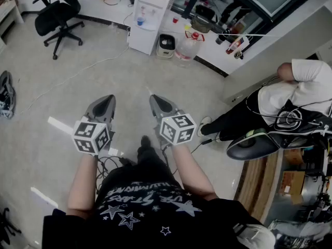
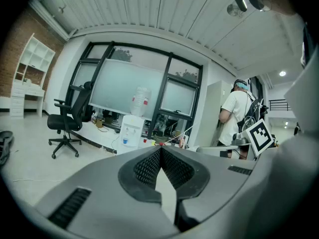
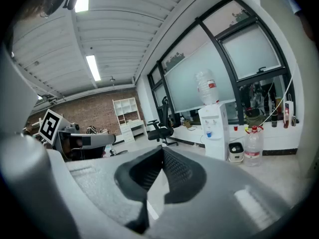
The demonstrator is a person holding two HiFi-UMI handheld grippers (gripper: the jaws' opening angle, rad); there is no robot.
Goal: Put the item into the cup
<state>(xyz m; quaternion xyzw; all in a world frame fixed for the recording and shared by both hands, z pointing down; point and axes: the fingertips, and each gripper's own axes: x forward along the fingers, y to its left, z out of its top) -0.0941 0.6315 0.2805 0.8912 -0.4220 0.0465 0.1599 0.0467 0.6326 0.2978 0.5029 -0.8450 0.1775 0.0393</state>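
Item and cup: in none of the three views, so the item's place can't be given, and its weight, stiffness, slipperiness and grip point can't be judged. No table or work surface shows either, only smooth pale floor (image 1: 41,154) with glare streaks. Far left, a black office chair (image 1: 59,9) on a star base, mesh-looking back. The left gripper (image 1: 110,99) is held low in front of the wearer, a grey matte plastic shell tapering to a point, with its marker cube (image 1: 92,135) at the rear. In its own view the jaws are together at the tips, black ribbed pads (image 2: 147,166) meeting in a V, nothing between. The white boxy water dispenser (image 1: 150,14) stands at the back. The right gripper (image 1: 154,99) is just beside the left, same grey shell and cube (image 1: 177,128). Its jaws are also closed, ribbed pads (image 3: 177,171) touching at the tip, nothing gripped. A clear plastic water jug (image 1: 187,46) stands on the floor. Far right, another person (image 1: 290,95) in a white top, seated or leaning. Judgement: the task isn't under way. The ribbed rubbery pads should hold a small light item well enough. Both grippers must open first.
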